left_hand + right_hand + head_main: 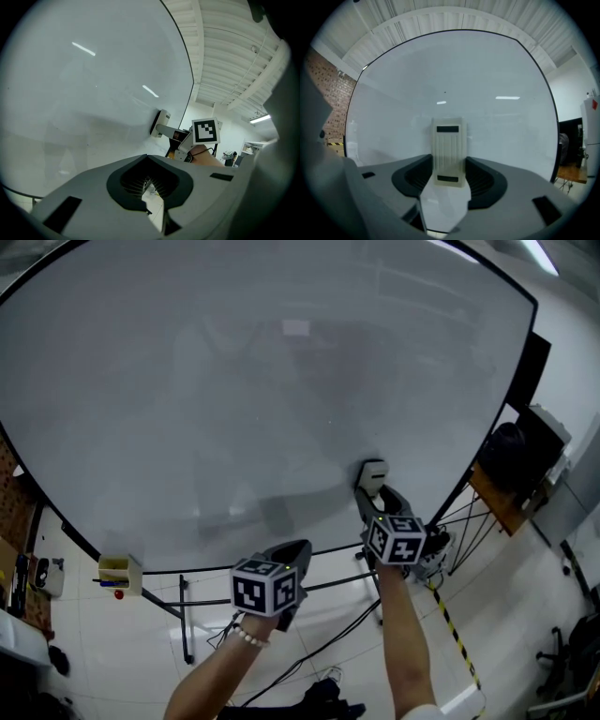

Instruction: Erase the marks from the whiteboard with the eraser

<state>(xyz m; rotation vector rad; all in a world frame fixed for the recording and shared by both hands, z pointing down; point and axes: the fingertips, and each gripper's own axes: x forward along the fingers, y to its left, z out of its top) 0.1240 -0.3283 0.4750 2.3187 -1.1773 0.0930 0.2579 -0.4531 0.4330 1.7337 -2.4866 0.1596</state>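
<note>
Left tool (298, 551) closed and empty; right tool (373, 487) clamps the eraser (374, 472) on the whiteboard (244, 381).
Head view sets the eraser low on the whiteboard, right of centre; the left tool's view alone shows it side-on, flat against the surface.

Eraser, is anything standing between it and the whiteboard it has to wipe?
Nothing visible does. The eraser, clamped in the right gripper, rests against the whiteboard; the left gripper hangs lower, off to the side.
</note>
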